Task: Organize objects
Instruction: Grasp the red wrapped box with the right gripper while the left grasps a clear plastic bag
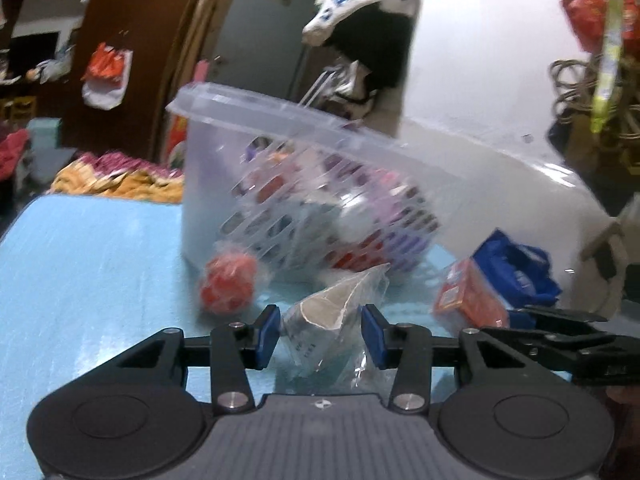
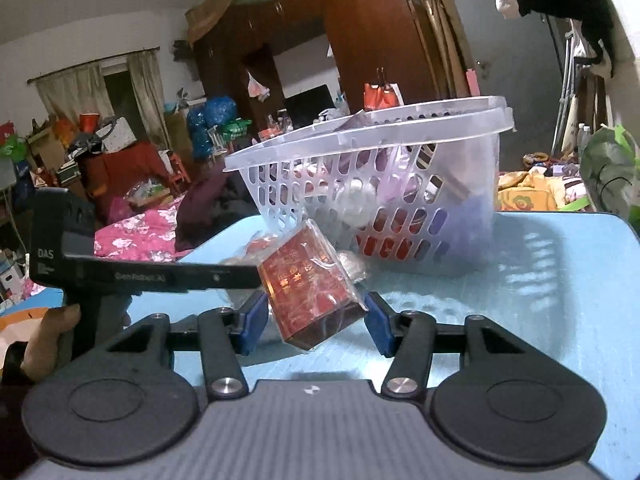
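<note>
Status: partly complete. The basket [image 2: 400,184] stands on the blue worktop [image 2: 540,300] and already holds several packets, mostly red and purple; their kinds cannot be read through the slotted wall. At least three items remain outside it, judged still to be loaded: a red box [image 2: 316,292], a clear bag [image 1: 340,312] and a red ball [image 1: 228,284] lying just beside the basket wall.

Right claw [image 2: 316,322]: half open, the wrapped red box tilted between its pads and lifted off the worktop. The left pad meets the box; contact at the right pad is probable but not clear-cut.

Left claw [image 1: 320,332]: narrowed about the clear bag, which holds something grey. A gap shows on both sides, so no grip is confirmed.

Limits of view: the left-wrist view is blurred. A blue item [image 1: 516,268] behind the box cannot be identified. The basket's far side and floor are hidden. The lettering on the box is unreadable.
</note>
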A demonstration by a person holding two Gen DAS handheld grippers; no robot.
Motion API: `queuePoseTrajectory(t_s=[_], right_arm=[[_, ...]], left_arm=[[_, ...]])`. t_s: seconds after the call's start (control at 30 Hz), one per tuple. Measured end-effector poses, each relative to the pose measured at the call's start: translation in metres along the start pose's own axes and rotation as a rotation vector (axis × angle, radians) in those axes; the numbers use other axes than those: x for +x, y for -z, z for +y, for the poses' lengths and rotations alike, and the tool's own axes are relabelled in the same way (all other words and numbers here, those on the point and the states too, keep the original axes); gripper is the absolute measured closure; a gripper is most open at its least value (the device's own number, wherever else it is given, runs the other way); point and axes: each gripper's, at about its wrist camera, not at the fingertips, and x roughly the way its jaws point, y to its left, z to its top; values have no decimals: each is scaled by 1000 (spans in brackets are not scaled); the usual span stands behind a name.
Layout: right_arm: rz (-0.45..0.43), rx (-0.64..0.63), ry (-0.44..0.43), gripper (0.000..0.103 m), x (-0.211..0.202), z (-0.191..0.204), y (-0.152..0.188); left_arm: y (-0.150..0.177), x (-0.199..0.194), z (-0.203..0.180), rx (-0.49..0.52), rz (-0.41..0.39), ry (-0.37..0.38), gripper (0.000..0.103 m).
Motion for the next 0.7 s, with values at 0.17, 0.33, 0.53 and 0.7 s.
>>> queuePoseTrajectory(t_s=[0.17, 0.33, 0.53, 0.7], right_arm=[[-28, -8, 55, 46, 4, 2, 6], [-38, 27, 38, 47, 3, -3, 13], [-87, 32, 44, 47, -3, -3, 17], [-124, 29, 64, 47, -6, -2, 18]], left_arm=[[3, -11, -8, 41, -70, 32, 54], [4, -19, -14, 55, -121, 38, 54], [4, -23, -10, 40, -147, 56, 55], [5, -26, -7, 28, -159, 62, 55]])
